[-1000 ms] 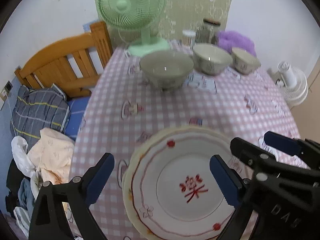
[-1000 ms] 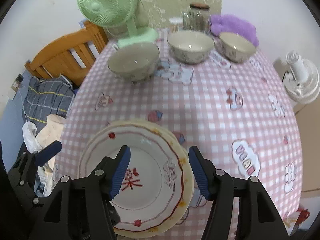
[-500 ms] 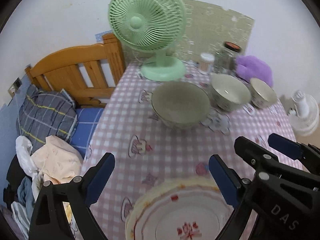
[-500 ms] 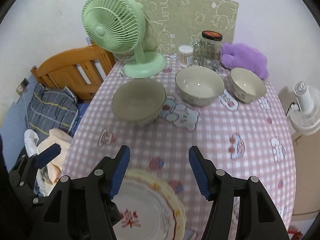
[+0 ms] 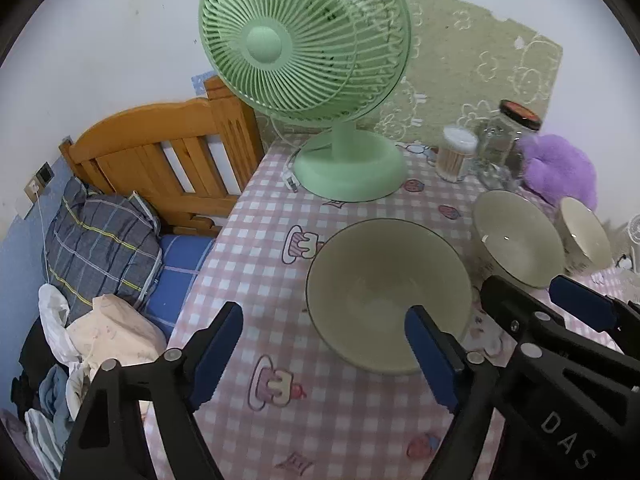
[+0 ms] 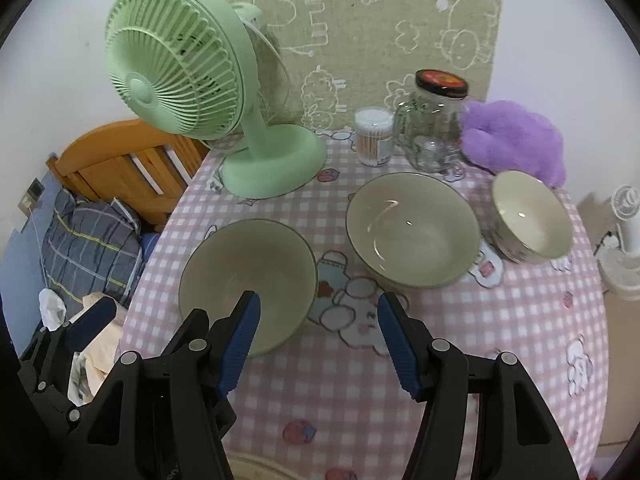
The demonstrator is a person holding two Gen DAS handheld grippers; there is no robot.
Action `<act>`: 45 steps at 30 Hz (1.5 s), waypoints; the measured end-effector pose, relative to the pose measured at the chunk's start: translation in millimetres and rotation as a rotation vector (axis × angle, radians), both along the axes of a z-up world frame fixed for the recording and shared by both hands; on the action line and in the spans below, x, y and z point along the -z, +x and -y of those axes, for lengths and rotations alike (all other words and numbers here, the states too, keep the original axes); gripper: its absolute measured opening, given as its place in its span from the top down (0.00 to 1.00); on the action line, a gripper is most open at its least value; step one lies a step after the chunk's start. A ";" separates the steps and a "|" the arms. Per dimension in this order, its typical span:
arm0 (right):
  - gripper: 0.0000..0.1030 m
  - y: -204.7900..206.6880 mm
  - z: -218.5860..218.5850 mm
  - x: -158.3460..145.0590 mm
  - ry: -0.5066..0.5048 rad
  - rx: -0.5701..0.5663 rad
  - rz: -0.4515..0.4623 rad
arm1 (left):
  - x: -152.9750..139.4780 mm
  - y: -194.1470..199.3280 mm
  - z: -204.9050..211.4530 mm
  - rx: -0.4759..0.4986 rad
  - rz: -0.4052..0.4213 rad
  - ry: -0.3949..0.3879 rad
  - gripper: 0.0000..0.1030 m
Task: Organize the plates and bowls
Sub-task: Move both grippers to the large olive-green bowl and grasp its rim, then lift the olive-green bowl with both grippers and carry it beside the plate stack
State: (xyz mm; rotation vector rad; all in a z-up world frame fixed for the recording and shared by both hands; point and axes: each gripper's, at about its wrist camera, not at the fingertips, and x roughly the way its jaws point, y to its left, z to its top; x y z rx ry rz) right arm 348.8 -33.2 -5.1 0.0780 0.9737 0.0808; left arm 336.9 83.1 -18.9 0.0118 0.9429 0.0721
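Three glazed, cream-coloured round bowls are sitting in a row on a pink checked tablecloth (image 6: 520,320). The largest bowl (image 5: 386,294) is lying just ahead of the left gripper (image 5: 320,356), whose jaws have just been closing yet are gaping with nothing between them. The right gripper (image 6: 318,340) is hovering half-open and empty, the middle bowl (image 6: 412,230) and small bowl (image 6: 530,216) beyond it, a ribbed green plastic fan (image 6: 180,60) further back left

left gripper (image 5: 320,354): matte blk plastic frame; 2 fingers w/ ribbed blue pads (image 5: 430,356); silver rivets at pivots
right gripper (image 6: 318,342): same blk build; blue ribbed pads (image 6: 240,344); silver rivets; white "DAS" lettering on its side
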 end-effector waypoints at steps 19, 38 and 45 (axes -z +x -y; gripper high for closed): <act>0.68 60.4 -15.0 62.1 -0.002 -0.056 -0.090 | 60.3 51.5 -9.7 -0.023 -0.113 -0.022 0.70; 0.85 45.4 -17.4 57.0 -0.046 -0.054 -0.089 | 54.8 37.4 -8.7 0.032 -0.136 -0.015 0.82; 0.85 17.0 -9.6 39.3 -0.054 -0.025 -0.085 | 38.1 14.0 -1.3 0.063 -0.115 -0.020 0.82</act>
